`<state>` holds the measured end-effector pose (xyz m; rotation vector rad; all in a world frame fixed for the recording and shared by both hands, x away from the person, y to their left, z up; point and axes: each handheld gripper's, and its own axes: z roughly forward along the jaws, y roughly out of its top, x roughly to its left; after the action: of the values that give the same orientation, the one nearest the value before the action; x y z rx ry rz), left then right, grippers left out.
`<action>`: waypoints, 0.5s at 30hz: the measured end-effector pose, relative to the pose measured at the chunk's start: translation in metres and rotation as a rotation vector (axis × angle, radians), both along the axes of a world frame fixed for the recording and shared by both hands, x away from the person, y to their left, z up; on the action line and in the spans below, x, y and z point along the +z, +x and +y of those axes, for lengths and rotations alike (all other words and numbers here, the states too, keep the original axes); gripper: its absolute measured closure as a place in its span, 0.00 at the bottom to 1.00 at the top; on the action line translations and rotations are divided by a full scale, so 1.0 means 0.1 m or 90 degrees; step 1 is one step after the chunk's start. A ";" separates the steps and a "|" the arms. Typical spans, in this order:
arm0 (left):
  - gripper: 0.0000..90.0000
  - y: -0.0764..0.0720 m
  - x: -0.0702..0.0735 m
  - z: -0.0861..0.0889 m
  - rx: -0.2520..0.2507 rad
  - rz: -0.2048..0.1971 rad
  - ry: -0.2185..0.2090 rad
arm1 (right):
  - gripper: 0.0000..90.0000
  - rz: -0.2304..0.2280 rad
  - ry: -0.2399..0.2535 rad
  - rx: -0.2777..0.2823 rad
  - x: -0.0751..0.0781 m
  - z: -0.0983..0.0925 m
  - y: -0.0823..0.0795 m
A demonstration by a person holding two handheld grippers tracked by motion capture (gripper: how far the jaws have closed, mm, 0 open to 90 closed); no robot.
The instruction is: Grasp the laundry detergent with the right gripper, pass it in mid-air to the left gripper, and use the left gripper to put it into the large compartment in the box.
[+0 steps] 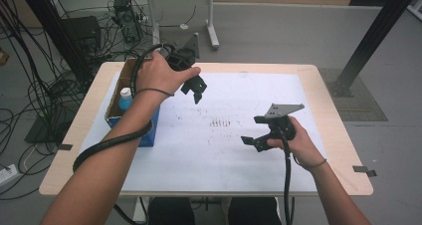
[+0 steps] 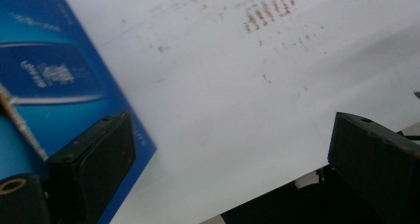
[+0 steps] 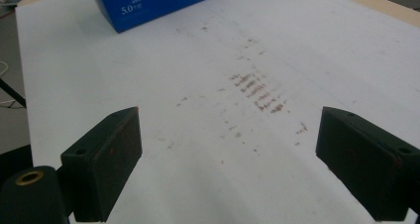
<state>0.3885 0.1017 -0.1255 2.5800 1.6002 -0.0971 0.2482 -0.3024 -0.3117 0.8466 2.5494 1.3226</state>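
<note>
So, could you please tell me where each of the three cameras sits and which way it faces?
High view: fixed above the person's side, looking forward and down on the table; both forearms, left claw and right claw show.
Left gripper view: rides the left claw, looking down at the white sheet and blue box; its open jaws show.
Right gripper view: rides the right claw, facing across the sheet toward the box; its open jaws show.
Shared: all three show the blue box, the sheet and its reddish marks.

Box (image 1: 147, 130) at the sheet's (image 1: 224, 155) left edge — bottle (image 1: 125, 98) inside it.
</note>
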 end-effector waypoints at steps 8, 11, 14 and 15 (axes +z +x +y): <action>0.06 -0.11 -0.19 -0.24 -0.054 -0.002 0.001 | 0.12 0.010 -0.010 -0.027 0.04 -0.10 0.02; 0.06 -0.16 -0.29 -0.30 -0.066 -0.002 -0.001 | 0.12 0.015 -0.016 -0.041 0.05 -0.16 0.03; 0.06 -0.18 -0.39 -0.31 -0.082 0.008 -0.008 | 0.12 0.021 -0.016 -0.053 0.06 -0.22 0.04; 0.06 -0.18 -0.44 -0.31 -0.084 0.013 -0.012 | 0.12 0.021 -0.017 -0.054 0.05 -0.24 0.04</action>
<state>0.3703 0.0707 -0.1696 2.6768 1.4282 -0.1488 0.2522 -0.3260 -0.3063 0.9683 2.5184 1.2576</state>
